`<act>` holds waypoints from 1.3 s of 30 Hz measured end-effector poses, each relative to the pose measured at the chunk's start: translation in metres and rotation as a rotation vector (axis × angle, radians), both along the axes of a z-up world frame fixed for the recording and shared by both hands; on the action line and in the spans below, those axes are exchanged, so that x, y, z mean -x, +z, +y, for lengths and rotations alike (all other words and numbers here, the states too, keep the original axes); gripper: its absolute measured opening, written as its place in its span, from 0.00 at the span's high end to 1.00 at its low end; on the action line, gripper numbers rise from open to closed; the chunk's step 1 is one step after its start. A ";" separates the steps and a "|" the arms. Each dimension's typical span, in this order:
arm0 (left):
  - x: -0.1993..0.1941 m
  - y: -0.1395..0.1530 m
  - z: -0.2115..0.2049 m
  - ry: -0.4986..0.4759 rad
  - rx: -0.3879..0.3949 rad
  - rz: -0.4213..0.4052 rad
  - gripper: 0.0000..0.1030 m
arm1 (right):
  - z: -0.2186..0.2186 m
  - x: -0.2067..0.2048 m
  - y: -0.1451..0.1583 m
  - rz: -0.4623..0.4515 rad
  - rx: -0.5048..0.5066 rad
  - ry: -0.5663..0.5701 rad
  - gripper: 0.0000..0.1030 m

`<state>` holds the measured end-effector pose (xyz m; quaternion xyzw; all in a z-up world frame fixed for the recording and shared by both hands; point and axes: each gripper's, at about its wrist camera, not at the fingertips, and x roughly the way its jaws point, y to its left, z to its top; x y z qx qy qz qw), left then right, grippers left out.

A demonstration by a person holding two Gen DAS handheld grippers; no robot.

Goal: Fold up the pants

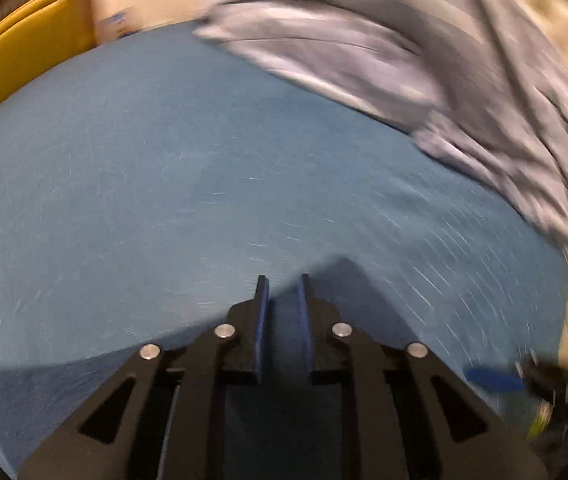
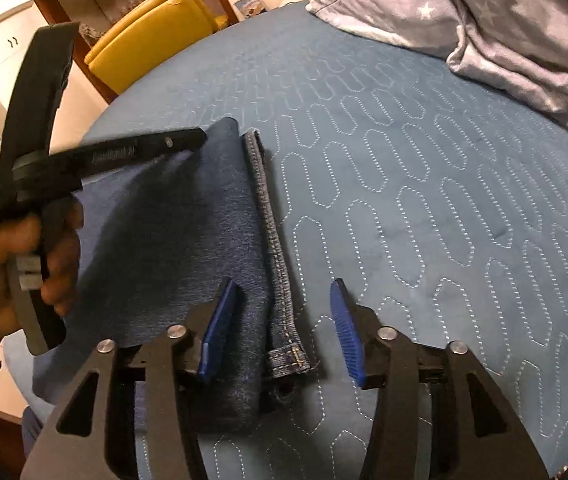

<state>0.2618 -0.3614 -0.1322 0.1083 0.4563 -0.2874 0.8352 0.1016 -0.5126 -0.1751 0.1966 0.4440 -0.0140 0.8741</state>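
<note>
Lying folded on the blue quilted mattress cover (image 2: pixel 423 200), the dark denim pants (image 2: pixel 188 248) have a stitched hem strip (image 2: pixel 272 240) along the right edge. The right gripper (image 2: pixel 284 300) hovers over the near hem end, fingers spread to either side, pads clear of the cloth. The left gripper (image 2: pixel 200 136), held in a hand (image 2: pixel 0 276), points at the far edge; its fingers stand narrowly parted, and contact cannot be told. A grey star-print blanket (image 2: pixel 483 20) lies bunched beyond.

Warm indoor light; the left wrist view smears with motion blur, worst around the grey blanket (image 1: pixel 423 60). Right view stays sharp, fisheye-bent edges, dark corners.
</note>
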 end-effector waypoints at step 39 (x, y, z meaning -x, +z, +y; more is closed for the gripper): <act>0.194 0.000 0.204 0.224 -0.002 -0.071 0.41 | 0.001 -0.013 0.001 0.078 0.001 0.034 0.28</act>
